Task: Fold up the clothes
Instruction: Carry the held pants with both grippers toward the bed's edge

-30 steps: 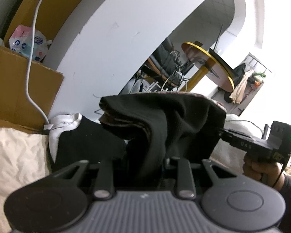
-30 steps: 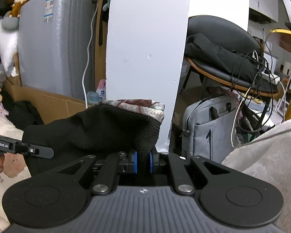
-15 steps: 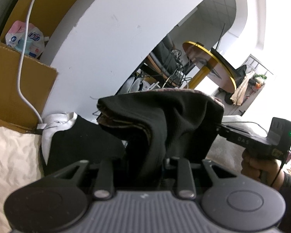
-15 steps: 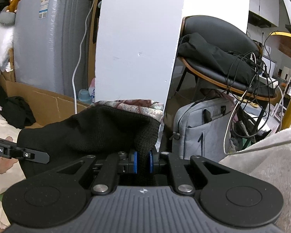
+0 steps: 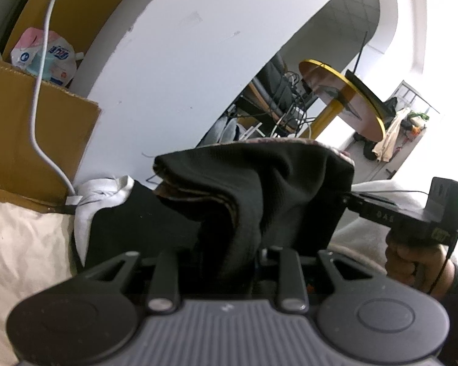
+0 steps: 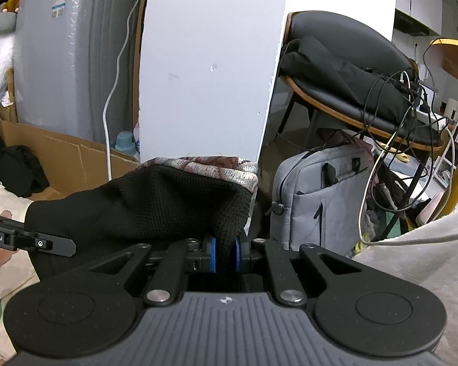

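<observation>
Both grippers, left (image 5: 226, 262) and right (image 6: 224, 254), are clamping the black garment (image 6: 155, 207) aloft; thick bunched knit is risking slipping out, folding crooked.

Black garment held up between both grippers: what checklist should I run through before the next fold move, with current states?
1. Right gripper shut on the black garment: ok, fabric sits between the blue fingers.
2. Left gripper shut on the garment: ok, though cloth hides the fingers.
3. Garment lifted: ok.
4. Span taut: not ok, it sags and bunches.
5. Landing surface free: cannot tell.
</observation>
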Demonstrator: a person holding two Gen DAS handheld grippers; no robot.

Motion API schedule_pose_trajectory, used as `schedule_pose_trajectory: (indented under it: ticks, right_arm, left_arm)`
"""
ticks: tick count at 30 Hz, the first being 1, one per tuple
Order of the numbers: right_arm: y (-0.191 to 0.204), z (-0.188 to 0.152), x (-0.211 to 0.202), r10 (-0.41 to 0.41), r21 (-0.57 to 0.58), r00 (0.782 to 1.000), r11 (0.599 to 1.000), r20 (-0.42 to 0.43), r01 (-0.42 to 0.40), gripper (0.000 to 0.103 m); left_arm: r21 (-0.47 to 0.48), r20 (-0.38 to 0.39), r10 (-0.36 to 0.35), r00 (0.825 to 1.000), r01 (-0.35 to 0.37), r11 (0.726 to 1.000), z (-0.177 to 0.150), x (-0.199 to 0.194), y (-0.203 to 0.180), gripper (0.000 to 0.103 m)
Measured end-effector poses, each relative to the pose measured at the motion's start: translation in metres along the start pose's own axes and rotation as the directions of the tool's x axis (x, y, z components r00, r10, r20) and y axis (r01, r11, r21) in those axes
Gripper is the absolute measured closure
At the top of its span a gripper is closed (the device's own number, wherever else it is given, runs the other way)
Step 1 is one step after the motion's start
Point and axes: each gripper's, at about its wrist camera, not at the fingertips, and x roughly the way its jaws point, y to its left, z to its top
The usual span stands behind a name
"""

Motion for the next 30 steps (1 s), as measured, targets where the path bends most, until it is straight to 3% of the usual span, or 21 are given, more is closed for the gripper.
schedule_pose_trajectory:
  ticks: [19,30]
  right_arm:
    - [-0.009,0.007,0.056,-0.032,-0.024,0.999,0.999,-0.042,0.031,0.091]
    - [-0.012,0.007,0.096,-0.043,-0.037,0.996,0.999,-0.083,0.040,0.091]
  left_arm:
    - [0.031,-0.064,0.060,0.996,-0.058,0.998,0.023,0.043,0.023,0.074]
    - [-0.013,-0.086,0.118,0.989,-0.119,0.993,0.029,0.070,0.043,0.074]
